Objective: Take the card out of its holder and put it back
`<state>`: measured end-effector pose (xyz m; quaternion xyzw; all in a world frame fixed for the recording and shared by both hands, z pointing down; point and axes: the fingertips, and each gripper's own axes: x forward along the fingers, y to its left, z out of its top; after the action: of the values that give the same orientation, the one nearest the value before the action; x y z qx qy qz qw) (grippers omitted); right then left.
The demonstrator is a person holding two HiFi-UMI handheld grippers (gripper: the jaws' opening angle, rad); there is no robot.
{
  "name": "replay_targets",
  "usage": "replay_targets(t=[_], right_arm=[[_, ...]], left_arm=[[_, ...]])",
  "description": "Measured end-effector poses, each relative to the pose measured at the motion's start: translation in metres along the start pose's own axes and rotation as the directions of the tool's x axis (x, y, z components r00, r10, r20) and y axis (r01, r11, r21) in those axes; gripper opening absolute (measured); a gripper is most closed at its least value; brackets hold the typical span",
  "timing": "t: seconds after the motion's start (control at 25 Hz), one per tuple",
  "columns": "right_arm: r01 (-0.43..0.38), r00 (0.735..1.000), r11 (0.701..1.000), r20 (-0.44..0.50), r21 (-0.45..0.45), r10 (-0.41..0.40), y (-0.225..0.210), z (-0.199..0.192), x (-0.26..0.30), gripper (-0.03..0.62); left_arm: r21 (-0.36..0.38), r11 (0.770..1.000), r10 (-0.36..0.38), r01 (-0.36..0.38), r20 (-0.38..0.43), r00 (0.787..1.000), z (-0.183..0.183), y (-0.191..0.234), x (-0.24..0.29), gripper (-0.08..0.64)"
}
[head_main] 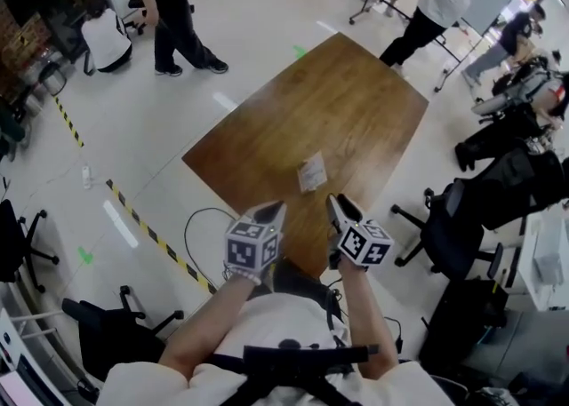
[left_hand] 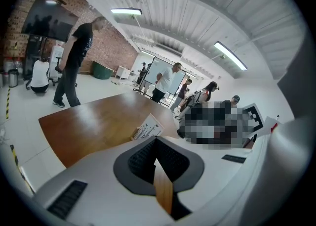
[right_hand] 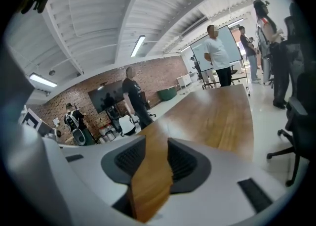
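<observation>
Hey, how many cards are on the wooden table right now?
1. The card stands on the wooden table near its close end, just ahead of the left tongs and right tongs. Those tongs cover the nearest edge, so something small could be hidden there.

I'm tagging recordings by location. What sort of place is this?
Likely an open-plan office or lab workspace: a long wooden table on a pale floor, wheeled office chairs nearby, a rolling whiteboard beyond it, and black-and-yellow hazard tape marking the floor.

Glossy wooden table (head_main: 356, 102), paper card (head_main: 312, 171)
</observation>
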<state>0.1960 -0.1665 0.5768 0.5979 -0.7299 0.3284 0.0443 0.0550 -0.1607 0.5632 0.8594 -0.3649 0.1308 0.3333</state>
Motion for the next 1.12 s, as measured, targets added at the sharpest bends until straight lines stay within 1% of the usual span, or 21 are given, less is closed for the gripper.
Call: replay_targets(t=[0.04,0.28,0.36,0.6,0.96,1.12], right_arm=[[-0.002,1.000,1.000,-0.010,-0.003,0.002,-0.001,0.001,0.007,0.179],[0.003,0.998,0.999,-0.061,-0.046,-0.006,-0.007,0.004,0.042,0.183],[-0.001,0.997,0.999,-0.079,-0.051,-0.003,-0.009,0.004,0.053,0.218],[0.009,0.991,0.996,-0.135,-0.087,-0.020,-0.019,0.000,0.083,0.218],[0.025,0.984,0.993,-0.174,-0.115,-0.045,-0.019,-0.001,0.113,0.213],[0.028,0.980,0.993,-0.191,-0.116,-0.050,-0.023,-0.008,0.120,0.186]], left_arm=[[-0.005,1.000,0.004,-0.004,0.000,1.000,0.001,0.002,0.003,-0.003],[-0.019,1.000,0.020,-0.020,-0.006,1.000,0.008,0.007,0.022,-0.003],[-0.023,0.999,0.022,-0.022,-0.008,1.000,0.010,0.007,0.028,-0.003],[-0.037,0.999,0.030,-0.031,-0.020,0.999,0.012,0.006,0.043,-0.003],[-0.044,0.998,0.051,-0.052,-0.037,0.998,0.014,0.017,0.059,-0.003],[-0.048,0.997,0.059,-0.061,-0.042,0.997,0.013,0.021,0.064,-0.003]])
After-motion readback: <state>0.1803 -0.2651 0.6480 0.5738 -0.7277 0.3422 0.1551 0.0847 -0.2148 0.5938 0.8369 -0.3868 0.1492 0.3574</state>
